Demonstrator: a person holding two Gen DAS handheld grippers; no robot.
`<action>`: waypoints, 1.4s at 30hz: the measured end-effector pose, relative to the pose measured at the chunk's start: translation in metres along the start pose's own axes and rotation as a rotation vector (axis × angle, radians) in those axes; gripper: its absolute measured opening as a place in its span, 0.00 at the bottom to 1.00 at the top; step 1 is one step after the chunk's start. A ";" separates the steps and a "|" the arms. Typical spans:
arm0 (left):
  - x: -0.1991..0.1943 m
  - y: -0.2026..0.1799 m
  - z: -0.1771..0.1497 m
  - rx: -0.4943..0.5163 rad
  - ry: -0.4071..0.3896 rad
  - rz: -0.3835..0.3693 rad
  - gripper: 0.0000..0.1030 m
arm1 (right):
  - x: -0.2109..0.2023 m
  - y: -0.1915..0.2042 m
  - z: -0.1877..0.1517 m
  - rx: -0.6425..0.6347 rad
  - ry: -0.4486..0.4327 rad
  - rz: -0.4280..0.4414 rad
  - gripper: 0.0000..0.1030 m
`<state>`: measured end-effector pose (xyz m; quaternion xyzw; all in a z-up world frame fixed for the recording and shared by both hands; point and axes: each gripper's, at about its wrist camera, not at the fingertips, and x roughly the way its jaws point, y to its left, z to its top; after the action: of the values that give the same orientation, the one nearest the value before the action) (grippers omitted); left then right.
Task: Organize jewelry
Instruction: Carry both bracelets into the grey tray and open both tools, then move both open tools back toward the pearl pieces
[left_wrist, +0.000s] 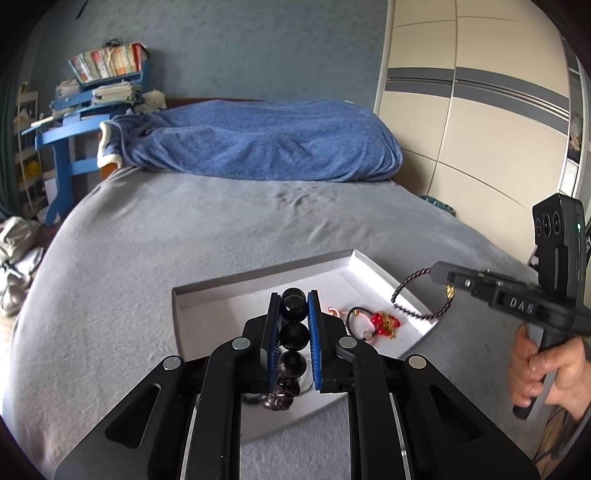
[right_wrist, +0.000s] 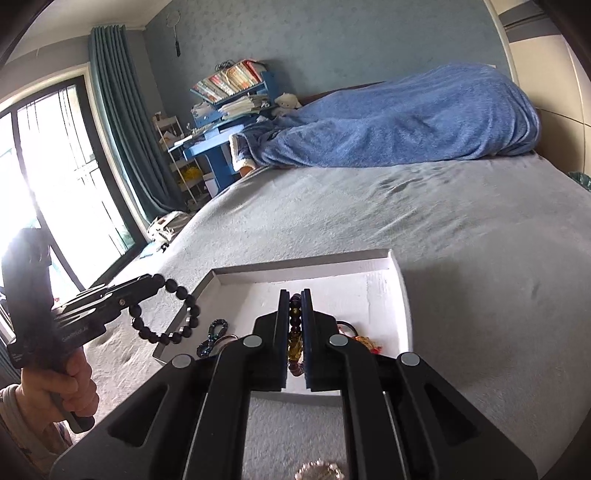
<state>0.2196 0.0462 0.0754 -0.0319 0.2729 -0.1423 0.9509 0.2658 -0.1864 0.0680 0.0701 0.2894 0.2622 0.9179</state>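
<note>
Two bracelets clamped: black-bead bracelet (left_wrist: 294, 325) in left tongs (left_wrist: 294, 295), purple-bead bracelet (right_wrist: 295, 332) in right tongs (right_wrist: 294, 293).

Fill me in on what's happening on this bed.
A person is sorting jewelry into a shallow white box on the grey bed, a handheld gripper in each hand. The left gripper has its jaws shut on a black bead bracelet. The right gripper has its jaws shut on a thin purple bracelet with an amber charm. Both hang above the box. A red and gold piece already lies inside.
</note>
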 end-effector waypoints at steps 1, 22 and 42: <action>0.004 0.001 0.000 -0.015 0.006 -0.010 0.14 | 0.004 0.002 -0.001 -0.005 0.008 0.002 0.06; 0.052 -0.007 -0.040 0.050 0.165 0.061 0.15 | 0.068 -0.014 -0.036 -0.038 0.205 -0.143 0.06; 0.048 -0.015 -0.051 0.076 0.098 0.166 0.82 | 0.059 -0.009 -0.037 -0.079 0.155 -0.148 0.67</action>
<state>0.2280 0.0190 0.0099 0.0337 0.3153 -0.0748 0.9455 0.2897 -0.1637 0.0063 -0.0081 0.3534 0.2094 0.9117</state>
